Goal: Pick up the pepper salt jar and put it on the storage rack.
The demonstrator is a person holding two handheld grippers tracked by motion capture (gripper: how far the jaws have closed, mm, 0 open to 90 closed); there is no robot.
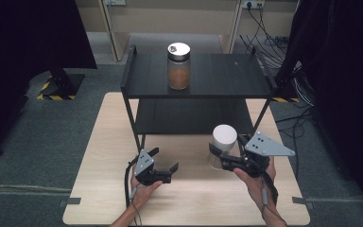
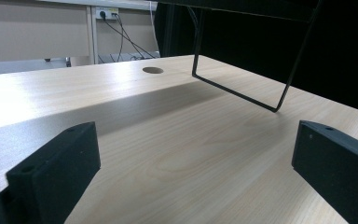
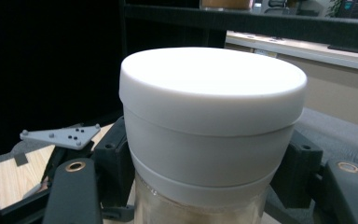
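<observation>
White-lidded clear glass jar held off the pale wooden surface before a black two-tier shelf | right gripper jaws pinching its body below the lid | left gripper jaws spread, empty | risk: smooth glass slipping, or lid clipping the shelf edge.

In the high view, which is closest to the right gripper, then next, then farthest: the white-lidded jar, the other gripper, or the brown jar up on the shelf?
From the right gripper:
1. White-lidded jar, held in its fingers over the table's right side.
2. Left gripper, across the table to the left.
3. Brown jar, far back on the top shelf.
</observation>
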